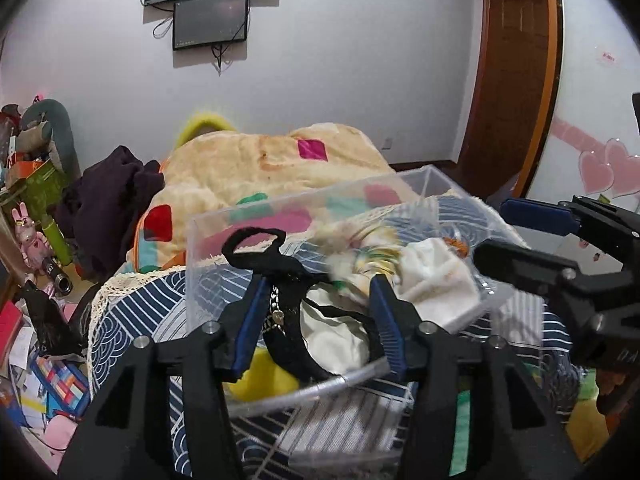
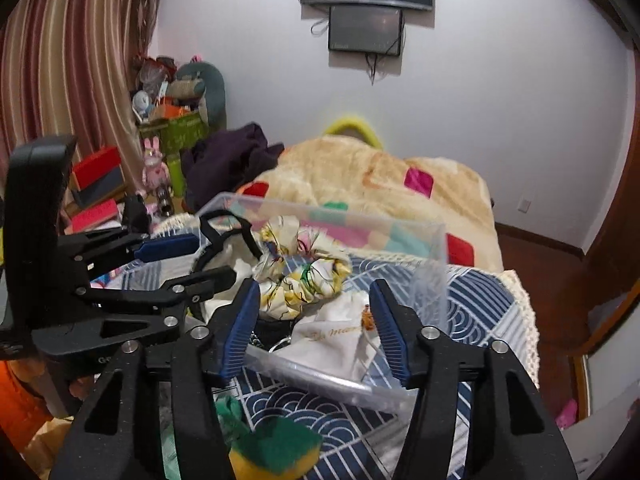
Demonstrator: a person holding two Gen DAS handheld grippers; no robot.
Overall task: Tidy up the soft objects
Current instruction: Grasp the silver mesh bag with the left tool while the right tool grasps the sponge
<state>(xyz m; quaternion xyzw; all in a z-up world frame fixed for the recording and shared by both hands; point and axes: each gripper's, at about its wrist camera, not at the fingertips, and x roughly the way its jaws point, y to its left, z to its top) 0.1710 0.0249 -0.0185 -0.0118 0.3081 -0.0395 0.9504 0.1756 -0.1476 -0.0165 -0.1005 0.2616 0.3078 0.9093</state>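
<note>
A clear plastic box (image 1: 208,240) (image 2: 432,248) stands on a blue-and-white patterned cloth (image 2: 480,300). It holds a black strap item (image 1: 288,320) (image 2: 224,228), a floral scrunchie (image 2: 304,276) (image 1: 372,252), a white pouch (image 2: 336,336) (image 1: 436,284) and something yellow (image 1: 268,380). My left gripper (image 1: 320,320) (image 2: 180,260) is open over the box's near edge, with the black strap and cream cloth between its fingers. My right gripper (image 2: 316,324) (image 1: 520,236) is open and empty just in front of the box. A green-and-yellow sponge (image 2: 276,452) lies below it.
A beige blanket with coloured squares (image 1: 260,168) (image 2: 360,176) covers the bed behind the box. A dark purple garment (image 1: 108,200) (image 2: 228,160) lies on its left. Toys, boxes and papers crowd the left floor (image 1: 36,240). Two screens (image 2: 366,28) hang on the wall.
</note>
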